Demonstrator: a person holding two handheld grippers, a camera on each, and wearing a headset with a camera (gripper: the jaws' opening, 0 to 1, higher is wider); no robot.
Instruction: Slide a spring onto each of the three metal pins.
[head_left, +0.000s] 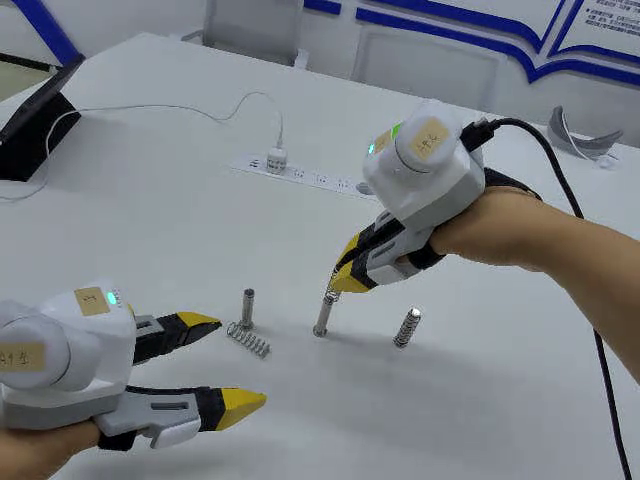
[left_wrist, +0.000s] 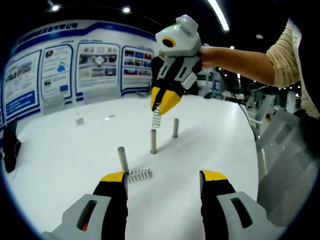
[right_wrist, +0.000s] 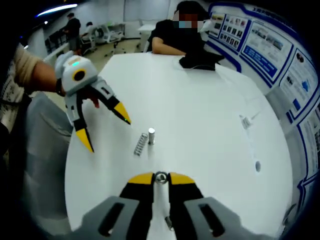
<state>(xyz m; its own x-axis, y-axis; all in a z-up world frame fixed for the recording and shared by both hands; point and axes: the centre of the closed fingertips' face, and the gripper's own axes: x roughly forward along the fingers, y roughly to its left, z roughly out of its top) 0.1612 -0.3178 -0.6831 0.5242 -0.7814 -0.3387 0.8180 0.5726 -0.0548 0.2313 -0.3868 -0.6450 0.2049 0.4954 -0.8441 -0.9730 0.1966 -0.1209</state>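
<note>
Right gripper (head_left: 342, 282) clenches a half-hidden spring (left_wrist: 156, 118) over a pin (left_wrist: 154, 142); left gripper (head_left: 232, 360) gapes.

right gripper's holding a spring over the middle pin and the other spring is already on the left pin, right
No: the loose spring lies on the table beside the left pin, not on it, as the head view shows. The right gripper does hold its spring over the middle pin.

White table (head_left: 150, 220) — blue-trimmed wall posters (left_wrist: 55, 75) behind
</note>
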